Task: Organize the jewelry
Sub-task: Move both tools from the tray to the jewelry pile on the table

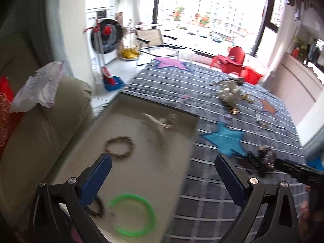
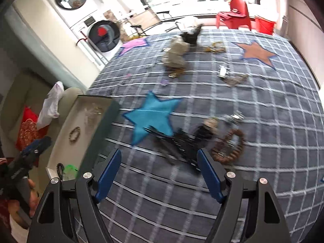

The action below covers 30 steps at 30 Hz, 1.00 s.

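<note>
A beige tray point(image 1: 166, 192) lies on the rug by the sofa and holds a green bangle point(image 1: 132, 214), a brown beaded bracelet point(image 1: 119, 146), a dark twisted bracelet point(image 1: 99, 206) and a pale tangle point(image 1: 162, 122). My left gripper point(image 1: 162, 172) is open and empty above the tray's right part. My right gripper point(image 2: 160, 168) is open and empty above the rug, just short of a dark tangle of jewelry point(image 2: 182, 143) and a brown bead bracelet point(image 2: 228, 145). The tray point(image 2: 60, 147) also shows in the right wrist view. More jewelry point(image 2: 232, 77) lies scattered farther off.
A grey checked rug point(image 2: 263, 121) with a blue star point(image 2: 151, 115) covers the floor. A beige sofa point(image 1: 40, 133) stands left of the tray. A beige pouch pile point(image 2: 176, 54) lies mid-rug. A red chair point(image 2: 237, 14), washing machines point(image 2: 101, 34) and a window are at the far end.
</note>
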### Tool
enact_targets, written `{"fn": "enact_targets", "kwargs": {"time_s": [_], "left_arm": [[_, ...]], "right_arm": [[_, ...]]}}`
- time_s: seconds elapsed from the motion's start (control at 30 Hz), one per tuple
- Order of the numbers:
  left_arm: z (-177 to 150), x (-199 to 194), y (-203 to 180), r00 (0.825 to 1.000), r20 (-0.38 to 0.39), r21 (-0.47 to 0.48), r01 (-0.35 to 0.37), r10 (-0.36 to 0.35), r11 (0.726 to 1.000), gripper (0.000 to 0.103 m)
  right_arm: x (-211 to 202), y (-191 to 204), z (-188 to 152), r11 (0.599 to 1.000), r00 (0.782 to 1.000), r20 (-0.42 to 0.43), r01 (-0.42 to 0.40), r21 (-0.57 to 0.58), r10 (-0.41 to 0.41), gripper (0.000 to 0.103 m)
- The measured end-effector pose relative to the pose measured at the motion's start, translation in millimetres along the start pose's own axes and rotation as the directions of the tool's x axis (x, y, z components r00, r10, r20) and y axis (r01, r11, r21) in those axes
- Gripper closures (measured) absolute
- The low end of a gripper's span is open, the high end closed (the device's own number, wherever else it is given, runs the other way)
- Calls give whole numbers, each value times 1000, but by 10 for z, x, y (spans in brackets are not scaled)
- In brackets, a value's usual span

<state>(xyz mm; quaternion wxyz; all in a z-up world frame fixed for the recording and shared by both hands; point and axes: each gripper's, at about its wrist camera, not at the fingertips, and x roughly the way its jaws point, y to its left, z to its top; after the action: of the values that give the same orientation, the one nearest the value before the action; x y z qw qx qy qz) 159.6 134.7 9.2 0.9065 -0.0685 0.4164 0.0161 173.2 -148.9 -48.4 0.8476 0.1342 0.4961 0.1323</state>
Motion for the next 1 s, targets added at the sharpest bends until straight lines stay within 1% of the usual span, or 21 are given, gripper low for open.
{"fn": "enact_targets", "kwargs": {"time_s": [0.13,0.23,0.33,0.47,0.6,0.63,0.7,0.73,0.8,0.87,1.0], "left_arm": [[-83,-76,-302,999,-12,21,51,-51,998,0],[-159,-94,-570,998,-19,64,68,-67,996,0],[-229,-17,-771,997,-38,85,71,-68,994,0],[-319,168,-946,994,-82,84,75,-68,994,0],[-388,367,-1108,995,-100,112,43,-32,993,1],[-398,430,-1148,994,-108,120,38,-25,992,1],[-403,518,-1181,993,-118,124,32,-17,992,1],[-406,579,-1206,992,-124,126,24,-8,992,1],[-404,658,-1228,991,-134,128,16,2,992,1],[-402,745,-1262,990,-143,135,6,14,991,1],[-389,862,-1309,989,-147,150,-10,32,989,1]], "right_arm": [[-80,-218,-84,999,999,11,37,12,-37,23],[-130,-374,-117,998,998,18,67,15,-67,23],[-160,-526,-126,995,995,27,94,29,-95,23],[-162,-762,-110,990,991,33,125,61,-127,23],[-104,-930,-77,986,989,28,144,82,-147,24],[-83,-968,-59,985,988,26,148,87,-150,25],[-34,-1036,-17,985,988,24,147,94,-150,32],[-8,-1059,8,984,988,23,149,96,-152,34],[54,-1098,74,983,987,19,157,96,-159,45],[125,-1116,142,983,987,14,158,92,-160,50],[304,-1101,274,984,985,0,170,53,-170,53]]}}
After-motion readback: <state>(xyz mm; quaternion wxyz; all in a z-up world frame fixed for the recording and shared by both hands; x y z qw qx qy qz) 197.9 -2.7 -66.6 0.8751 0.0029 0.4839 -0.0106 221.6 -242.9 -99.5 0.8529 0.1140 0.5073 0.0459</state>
